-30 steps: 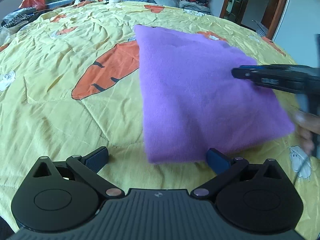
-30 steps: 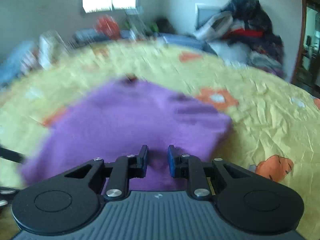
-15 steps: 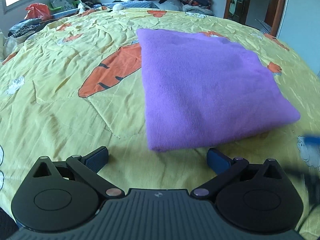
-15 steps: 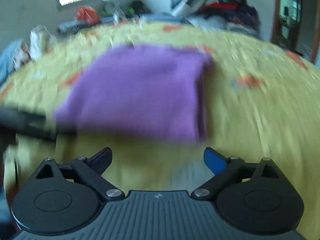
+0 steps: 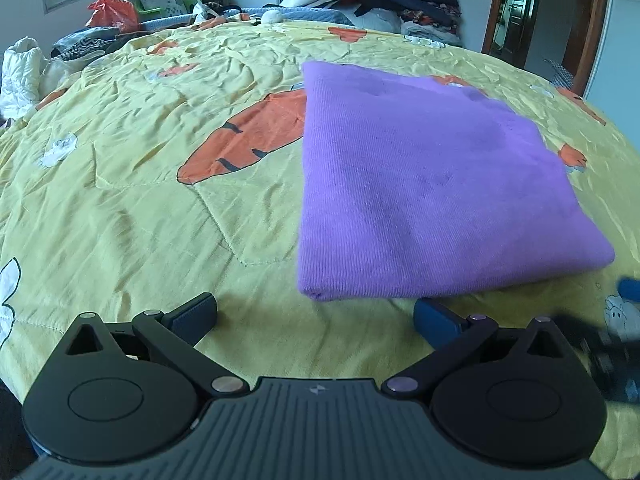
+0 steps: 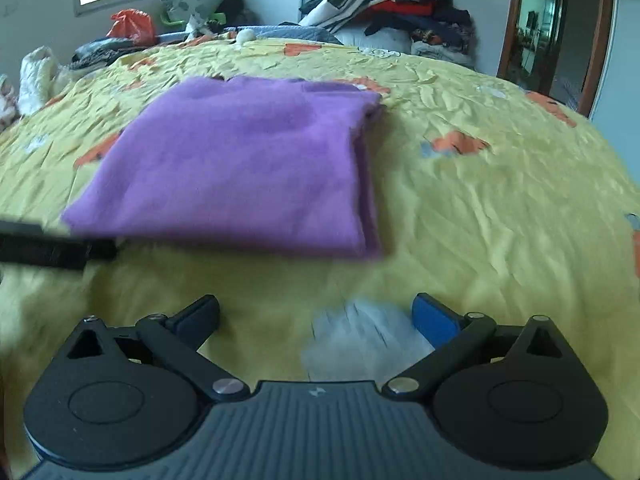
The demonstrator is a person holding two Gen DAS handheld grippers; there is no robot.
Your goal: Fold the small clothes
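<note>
Right wrist view: the right gripper (image 6: 316,316), clamped narrow a second ago, is opening wide and empty at 6 o'clock of the folded purple garment (image 6: 240,164) on the carrot-print quilt (image 6: 500,200), while the left gripper (image 5: 316,312) stands wide and empty, suggesting the fold is finished.

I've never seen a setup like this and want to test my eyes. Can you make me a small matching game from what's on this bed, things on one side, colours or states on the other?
Things:
1. folded cloth
2. bedspread
3. plastic bag by the window
4. left claw

Colours or states:
A. yellow with carrot prints
B. wide open, holding nothing
C. purple, lying flat
D. orange-red

Pairs: 1-C, 2-A, 3-D, 4-B
</note>
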